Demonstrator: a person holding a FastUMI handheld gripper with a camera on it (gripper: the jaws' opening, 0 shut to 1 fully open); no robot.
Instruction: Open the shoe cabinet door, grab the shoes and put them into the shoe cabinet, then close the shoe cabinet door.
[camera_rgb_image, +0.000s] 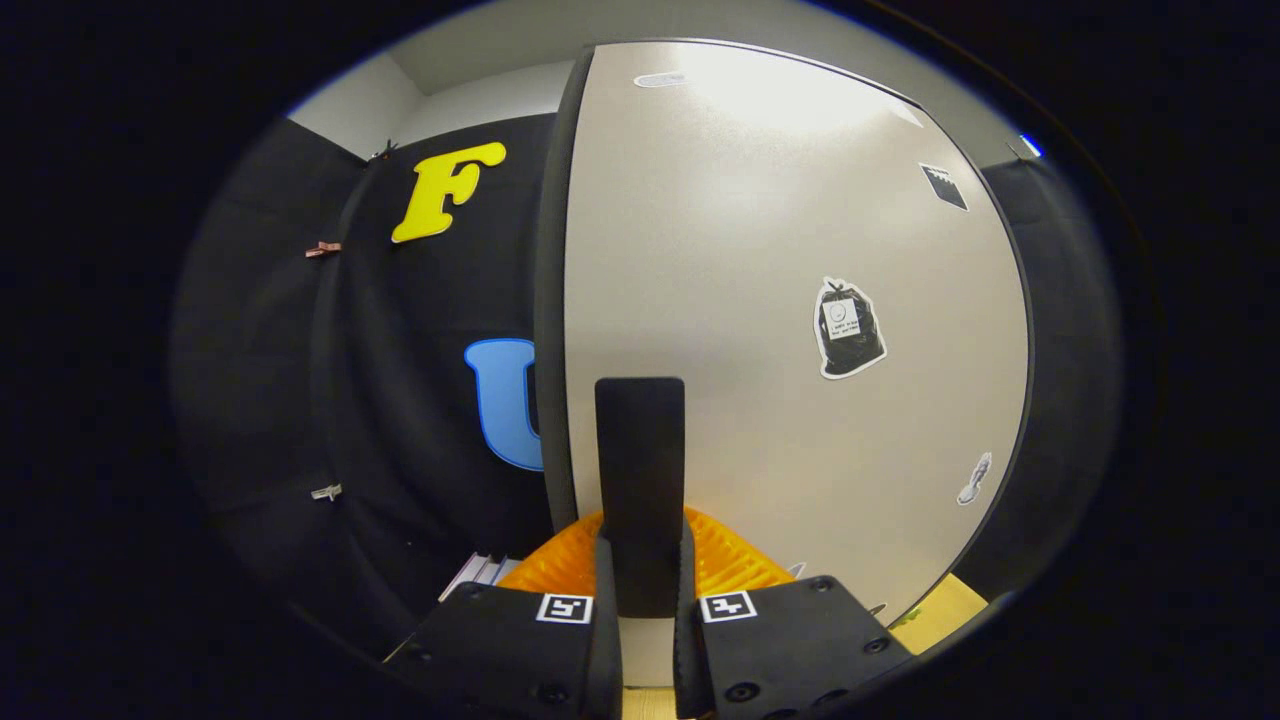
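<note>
Fingers of the hand-held gripper (640, 600) are pinching the dark upright handle (640, 480) of the shoe cabinet door (760, 300), one on each side, with the pale door panel right behind it. Its dark left edge stands against the booth's black cloth, so the door seems partly swung, though I cannot tell how far. An orange ribbed thing (730, 560), possibly a shoe or basket, sits low just beyond the fingers. Main risk: the handle is smooth and narrow, so a pull off the hinge arc could slide the pads off or twist the grip. A swinging door might also clip the orange thing.
</note>
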